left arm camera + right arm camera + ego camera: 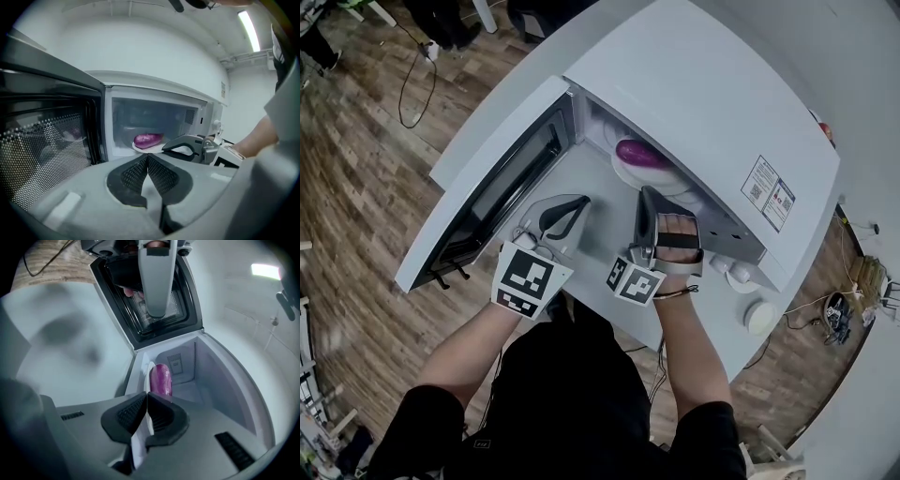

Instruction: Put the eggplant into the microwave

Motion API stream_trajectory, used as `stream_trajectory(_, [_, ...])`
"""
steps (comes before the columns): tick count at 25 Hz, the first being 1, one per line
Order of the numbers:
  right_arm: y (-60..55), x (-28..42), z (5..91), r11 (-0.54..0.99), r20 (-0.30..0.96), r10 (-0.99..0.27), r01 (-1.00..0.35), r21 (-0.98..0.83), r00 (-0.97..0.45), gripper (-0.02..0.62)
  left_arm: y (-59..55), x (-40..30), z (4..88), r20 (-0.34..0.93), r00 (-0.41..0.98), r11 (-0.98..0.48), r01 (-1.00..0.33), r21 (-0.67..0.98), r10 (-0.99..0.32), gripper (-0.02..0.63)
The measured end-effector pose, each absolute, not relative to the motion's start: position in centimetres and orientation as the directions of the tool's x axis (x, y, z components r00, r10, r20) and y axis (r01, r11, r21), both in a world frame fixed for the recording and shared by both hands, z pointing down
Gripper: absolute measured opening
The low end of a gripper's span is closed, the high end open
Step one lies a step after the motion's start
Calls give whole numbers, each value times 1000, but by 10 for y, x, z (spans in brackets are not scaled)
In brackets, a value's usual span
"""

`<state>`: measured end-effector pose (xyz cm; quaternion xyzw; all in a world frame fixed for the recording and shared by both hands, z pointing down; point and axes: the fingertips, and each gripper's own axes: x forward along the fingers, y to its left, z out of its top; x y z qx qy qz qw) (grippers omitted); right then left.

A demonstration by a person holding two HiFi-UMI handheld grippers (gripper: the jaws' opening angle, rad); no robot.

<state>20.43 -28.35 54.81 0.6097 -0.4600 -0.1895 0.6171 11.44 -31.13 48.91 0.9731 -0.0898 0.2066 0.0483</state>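
Right gripper (146,395) pinches the round white plate (149,373) bearing the glossy purple eggplant (161,379) inside the white box-shaped microwave (703,103); left gripper (147,157) closed, empty.

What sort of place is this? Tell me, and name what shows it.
Likely a lab or test room, not a home kitchen: a microwave on a white table, loose cables on the wood floor, a strip light on a plain ceiling.
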Motion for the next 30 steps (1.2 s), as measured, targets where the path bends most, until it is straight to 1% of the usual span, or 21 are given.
stream_trajectory(4, [-291,208,551,218,398,-766,-378,900,505,23,-316,116,486,410,898,-978,-199,58,-159,9])
stream_trajectory(9, [-298,209,554,230,468,-742,-473,851,480,31,-319,114,486,418,894,-978,-202,58,-160,9])
stream_trajectory(19, [-307,209,554,203,534,-733,-613,764,422,63,-323,115,482,419,894,-973,-214,87,-159,9])
stream_trajectory(26, [-306,202,550,216,531,-749,-612,760,396,104,-326,117,475,406,900,-971,-218,101,-160,9])
stream_trajectory(29, [-303,197,546,227,509,-766,-575,786,393,103,-327,116,476,408,899,-969,-222,106,-162,9])
stream_trajectory(30, [-303,196,545,229,507,-767,-571,788,393,78,-328,115,475,408,898,-969,-223,104,-163,9])
